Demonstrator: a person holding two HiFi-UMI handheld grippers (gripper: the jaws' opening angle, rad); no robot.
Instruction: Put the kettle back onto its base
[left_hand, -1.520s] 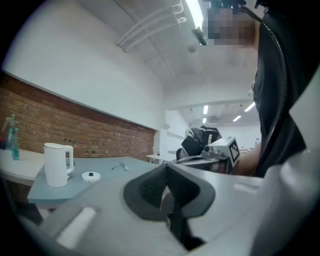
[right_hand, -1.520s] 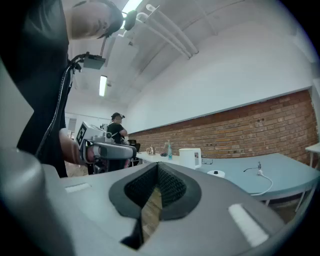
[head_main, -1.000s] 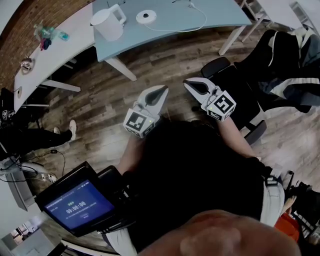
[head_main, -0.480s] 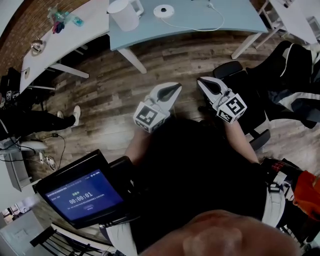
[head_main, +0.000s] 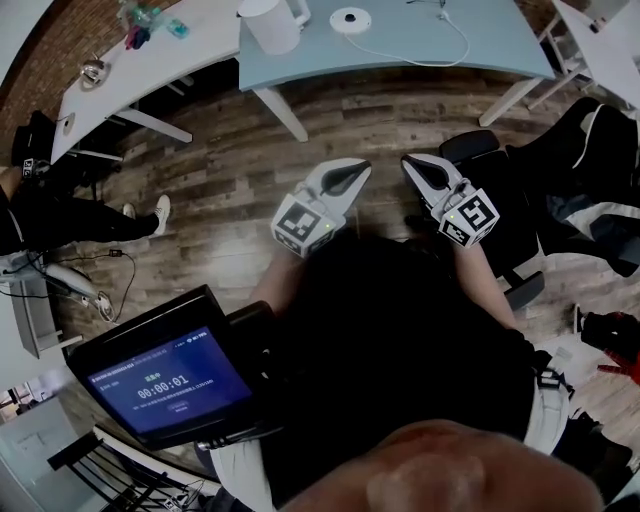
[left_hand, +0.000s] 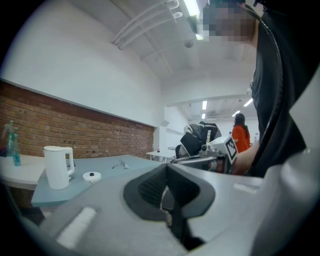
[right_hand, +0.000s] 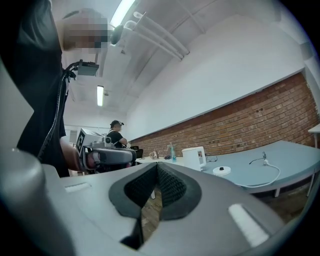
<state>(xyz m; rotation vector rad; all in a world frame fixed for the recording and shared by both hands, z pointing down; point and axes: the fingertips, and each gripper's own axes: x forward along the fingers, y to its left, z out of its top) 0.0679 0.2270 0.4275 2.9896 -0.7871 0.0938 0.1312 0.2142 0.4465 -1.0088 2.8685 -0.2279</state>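
Well ahead on the table (head_main: 330, 60), the kettle (head_main: 270, 20) stands beside its base (head_main: 350, 19); with my left gripper (head_main: 358, 170) and right gripper (head_main: 410, 163) closed on nothing, I might topple it.

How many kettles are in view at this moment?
1. The white kettle stands on the blue table at the top edge of the head view, left of its round base, not on it. The frame cuts the table off, so another could be hidden.
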